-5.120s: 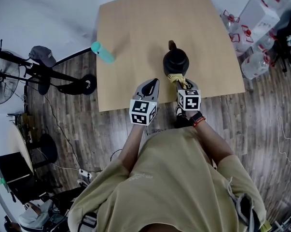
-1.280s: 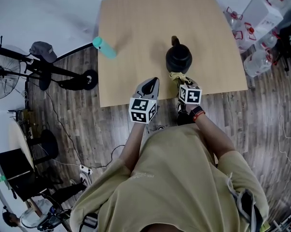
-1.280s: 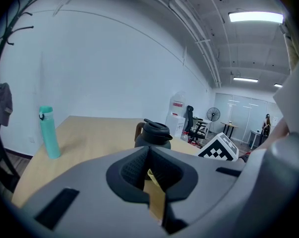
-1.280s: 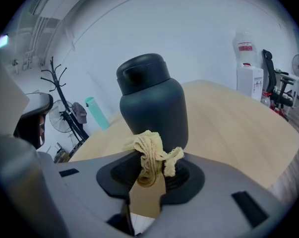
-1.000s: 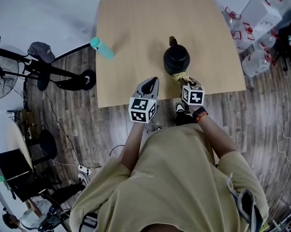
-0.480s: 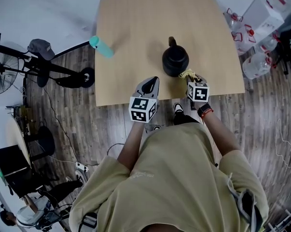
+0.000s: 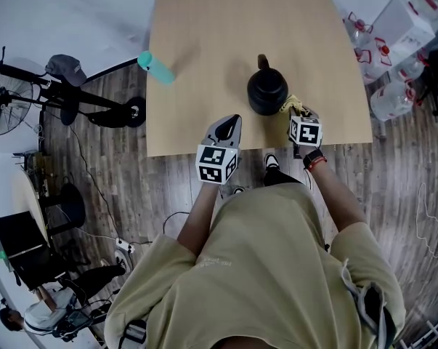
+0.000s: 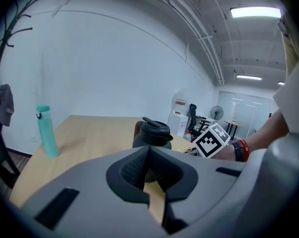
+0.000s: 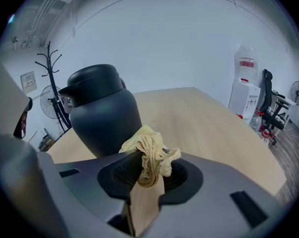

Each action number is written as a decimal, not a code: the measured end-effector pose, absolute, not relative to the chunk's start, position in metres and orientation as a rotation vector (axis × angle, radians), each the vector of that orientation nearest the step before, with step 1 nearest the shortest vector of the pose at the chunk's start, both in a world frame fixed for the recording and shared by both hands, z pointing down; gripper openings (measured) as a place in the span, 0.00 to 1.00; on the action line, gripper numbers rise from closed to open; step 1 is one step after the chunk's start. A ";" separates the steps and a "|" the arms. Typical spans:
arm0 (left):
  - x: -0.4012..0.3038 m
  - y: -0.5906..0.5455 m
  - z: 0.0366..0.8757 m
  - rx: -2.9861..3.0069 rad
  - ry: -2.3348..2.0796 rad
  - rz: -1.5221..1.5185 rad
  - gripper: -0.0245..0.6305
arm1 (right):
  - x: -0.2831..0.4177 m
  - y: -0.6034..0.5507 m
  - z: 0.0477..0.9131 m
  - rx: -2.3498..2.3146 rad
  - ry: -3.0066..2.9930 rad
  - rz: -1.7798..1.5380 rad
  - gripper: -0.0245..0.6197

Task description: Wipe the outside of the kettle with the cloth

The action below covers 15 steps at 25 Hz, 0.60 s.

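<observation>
Kettle: a dark, squat, lidded kettle (image 7: pixel 267 93) stands upright on the wooden table (image 7: pixel 204 27), near its front edge.
Cloth: a small yellow cloth (image 9: pixel 148 152), bunched up, sits just right of the kettle's body; I cannot tell whether it is touching.
Right gripper: the right gripper (image 7: pixel 298 116) is pinched tight on the cloth, with a wad poking past the tips.
Left gripper: the left gripper (image 7: pixel 229 124) has its jaws together with nothing between them. It hovers left of the kettle, apart from it.
Kettle handling: it looks rigid and smooth, likely slippery. It may slide or turn under a push, so steady it at the lid or handle.
Cloth handling: it is soft, light and limp, so a firm grip is needed or dragging will pull it free.
</observation>
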State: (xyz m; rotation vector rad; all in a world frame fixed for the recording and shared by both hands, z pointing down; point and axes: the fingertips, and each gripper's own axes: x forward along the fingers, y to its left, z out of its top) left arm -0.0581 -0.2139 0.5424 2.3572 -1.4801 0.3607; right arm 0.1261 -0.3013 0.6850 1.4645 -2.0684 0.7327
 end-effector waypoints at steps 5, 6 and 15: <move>-0.059 -0.214 0.543 2.356 -1.488 0.375 0.07 | 0.135 -0.323 0.685 1.496 -2.062 0.706 0.21; -0.060 -0.214 0.542 2.357 -1.489 0.377 0.07 | 0.135 -0.326 0.684 1.499 -2.062 0.705 0.21; -0.065 -0.207 0.542 2.371 -1.465 0.382 0.07 | 0.145 -0.314 0.671 1.565 -2.081 0.727 0.20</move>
